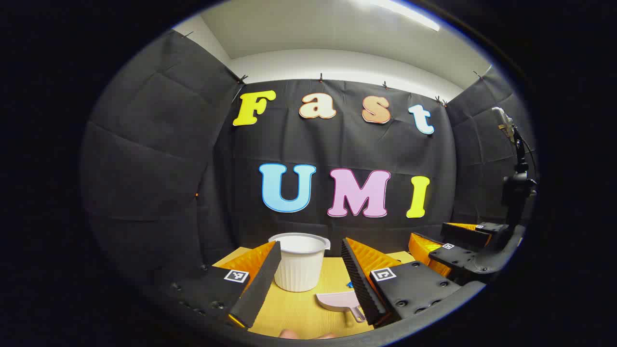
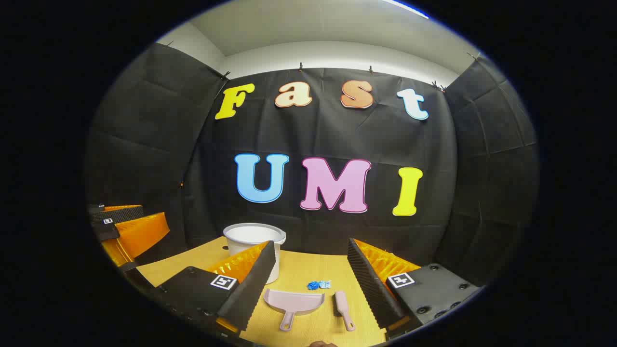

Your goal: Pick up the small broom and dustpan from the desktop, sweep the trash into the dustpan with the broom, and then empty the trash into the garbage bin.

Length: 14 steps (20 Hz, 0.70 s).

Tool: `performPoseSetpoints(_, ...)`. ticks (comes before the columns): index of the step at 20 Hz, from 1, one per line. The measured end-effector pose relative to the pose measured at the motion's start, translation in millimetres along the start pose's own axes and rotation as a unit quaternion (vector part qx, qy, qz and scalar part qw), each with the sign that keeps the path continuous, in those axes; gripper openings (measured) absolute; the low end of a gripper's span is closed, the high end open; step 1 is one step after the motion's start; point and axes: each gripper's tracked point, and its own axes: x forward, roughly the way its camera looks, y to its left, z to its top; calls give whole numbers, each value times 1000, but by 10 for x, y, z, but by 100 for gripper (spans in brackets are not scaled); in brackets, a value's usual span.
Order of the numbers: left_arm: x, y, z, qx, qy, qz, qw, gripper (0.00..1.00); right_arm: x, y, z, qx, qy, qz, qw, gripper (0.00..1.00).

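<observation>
Dustpan (image 2: 294,301) & broom (image 2: 343,308) lie side by side on desk (image 2: 308,270) nr trash (image 2: 319,285); both grippers' jaws wide open, empty.

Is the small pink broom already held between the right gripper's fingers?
No, the small pink broom lies on the wooden desktop beside the pink dustpan, untouched.

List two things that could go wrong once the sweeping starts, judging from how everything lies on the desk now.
1. The trash is small and light; a hard stroke of the broom could flick it past the dustpan.
2. The garbage bin stands just behind the dustpan; an arm reaching in might knock it.
</observation>
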Motion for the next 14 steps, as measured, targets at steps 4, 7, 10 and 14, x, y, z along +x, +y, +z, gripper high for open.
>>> performPoseSetpoints(4, -11, -5, -8, -2, -2, -2, 1000, 76, -6, -20, 62, 3, -9, -5, 1000, 97)
performPoseSetpoints(7, -12, -62, -31, 22, -5, -6, 1000, 75, -21, -36, 158, 40, -17, -10, 999, 97)
performPoseSetpoints(10, 6, -217, -78, 9, 2, -30, 1000, 74, -42, -127, 197, 36, -23, -19, 999, 97)
performPoseSetpoints(14, 56, -274, -153, -4, 15, -41, 999, 73, -159, -201, 137, 24, -20, -24, 999, 97)
